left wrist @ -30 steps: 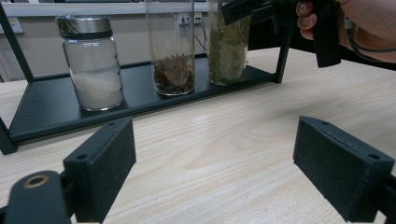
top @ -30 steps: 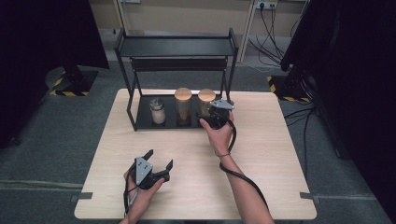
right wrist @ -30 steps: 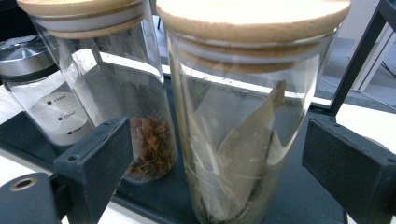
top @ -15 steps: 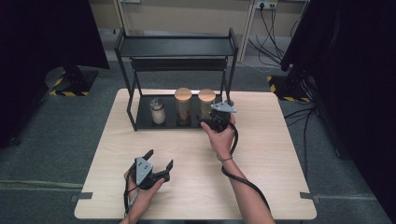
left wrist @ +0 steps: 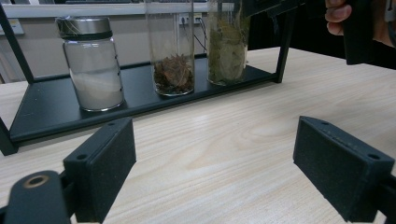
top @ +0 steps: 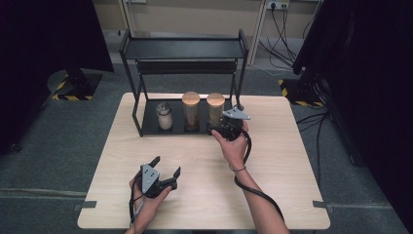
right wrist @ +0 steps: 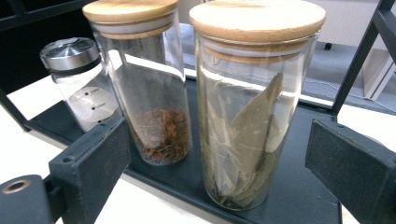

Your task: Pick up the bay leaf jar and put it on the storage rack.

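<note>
Bay-leaf jar (right wrist: 252, 107), a tall glass cylinder with a wooden lid, stands at the right end of the black rack's lower shelf (top: 148, 127), just beside the star-anise jar (right wrist: 149, 88); I judge it light but smooth, slippery and breakable, so it is best taken around the middle of its wall. The right gripper (top: 218, 127) has just been opening its jaws, which stand wide and apart from the glass, and the left gripper (top: 165, 168) rests open and empty on the table
</note>
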